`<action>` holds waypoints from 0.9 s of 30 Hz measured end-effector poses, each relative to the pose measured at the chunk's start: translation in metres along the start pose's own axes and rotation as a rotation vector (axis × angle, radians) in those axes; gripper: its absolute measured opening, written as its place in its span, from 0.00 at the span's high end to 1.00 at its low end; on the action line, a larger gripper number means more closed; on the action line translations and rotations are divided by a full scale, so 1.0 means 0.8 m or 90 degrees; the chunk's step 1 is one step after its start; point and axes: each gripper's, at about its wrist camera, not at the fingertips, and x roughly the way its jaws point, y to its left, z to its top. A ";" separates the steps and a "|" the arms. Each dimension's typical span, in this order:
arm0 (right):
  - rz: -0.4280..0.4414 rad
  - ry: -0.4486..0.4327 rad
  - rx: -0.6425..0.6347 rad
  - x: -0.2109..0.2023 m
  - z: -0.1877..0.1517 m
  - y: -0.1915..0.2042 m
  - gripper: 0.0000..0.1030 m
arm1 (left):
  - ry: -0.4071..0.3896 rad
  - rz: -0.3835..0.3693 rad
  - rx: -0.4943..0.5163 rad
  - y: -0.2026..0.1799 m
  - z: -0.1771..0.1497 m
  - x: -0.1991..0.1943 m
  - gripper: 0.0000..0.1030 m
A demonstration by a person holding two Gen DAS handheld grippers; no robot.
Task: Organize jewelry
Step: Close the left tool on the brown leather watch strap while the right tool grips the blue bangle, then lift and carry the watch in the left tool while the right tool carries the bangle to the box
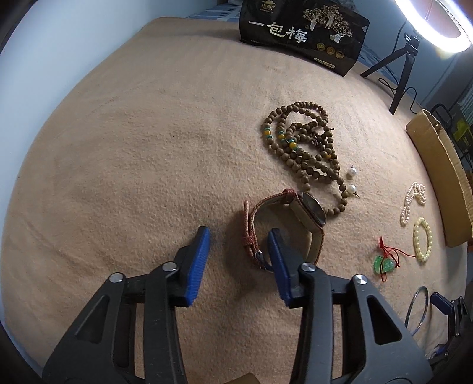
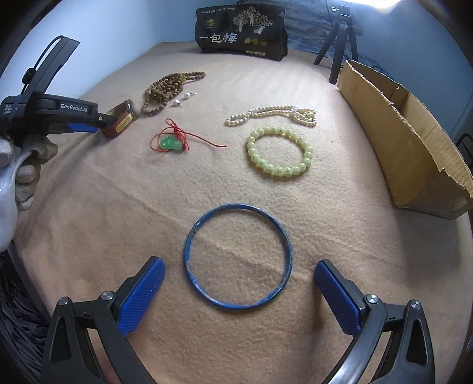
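Blue fingers (image 2: 337,298) hover over a tan blanket (image 2: 118,221) by pale walls (image 2: 118,26).

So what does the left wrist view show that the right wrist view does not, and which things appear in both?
Only the left wrist view: the ring light and the left claw open around the watch strap.
Only the right wrist view: a gloved hand and the right claw open around the blue bangle.
Both: brown beads, pearl earrings, green pendant, cardboard box.
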 end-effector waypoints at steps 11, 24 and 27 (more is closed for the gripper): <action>0.014 -0.004 -0.006 -0.006 0.006 -0.006 0.29 | -0.007 0.017 0.017 -0.009 0.001 0.002 0.91; 0.019 -0.033 0.009 -0.024 0.010 -0.008 0.29 | -0.020 0.008 0.001 -0.005 0.001 -0.012 0.93; 0.016 -0.046 0.012 -0.030 0.013 -0.009 0.29 | -0.028 0.000 -0.006 -0.004 0.002 -0.019 0.93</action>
